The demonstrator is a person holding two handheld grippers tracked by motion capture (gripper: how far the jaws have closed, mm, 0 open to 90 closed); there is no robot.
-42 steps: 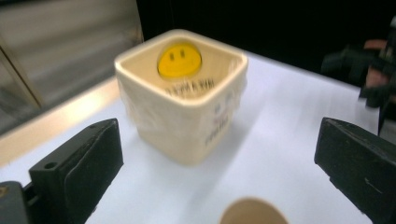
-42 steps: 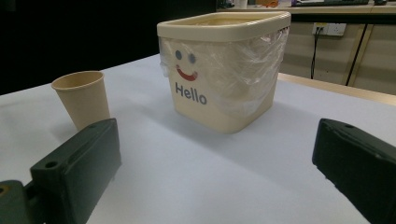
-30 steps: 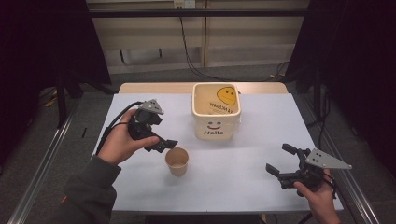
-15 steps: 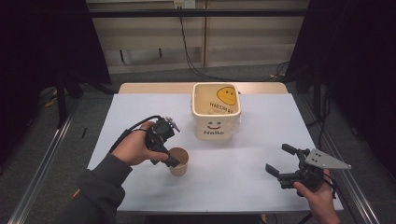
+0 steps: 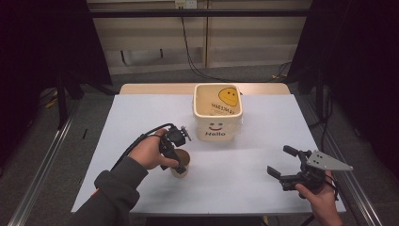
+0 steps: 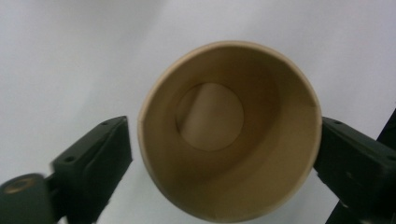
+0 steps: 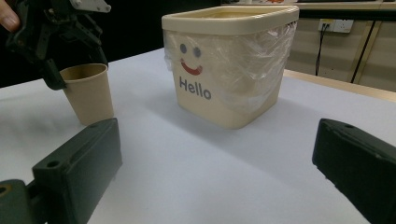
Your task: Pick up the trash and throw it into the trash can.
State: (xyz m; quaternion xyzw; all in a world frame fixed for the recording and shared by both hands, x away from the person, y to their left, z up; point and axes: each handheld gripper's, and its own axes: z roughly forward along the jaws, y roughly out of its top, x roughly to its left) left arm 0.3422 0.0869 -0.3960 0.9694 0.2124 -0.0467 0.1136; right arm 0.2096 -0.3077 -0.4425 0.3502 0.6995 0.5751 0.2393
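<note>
Left gripper point(image 5: 175, 151) sits right over the paper cup point(image 5: 180, 162), pointing down, jaws spread either side of the rim, not yet closed on it. Cup stands upright, axis vertical, on the worktop point(image 5: 244, 179) just in front of the Hello bin point(image 5: 218, 113). Right gripper point(image 5: 284, 165) well apart, wide open, empty. Cup's base hidden behind the left hand in the high view; jaw contact hard to tell.

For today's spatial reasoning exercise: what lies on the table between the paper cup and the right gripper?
Nothing. In the high view, only bare white table stretches between the paper cup and the right gripper; the bin sits farther back.
</note>
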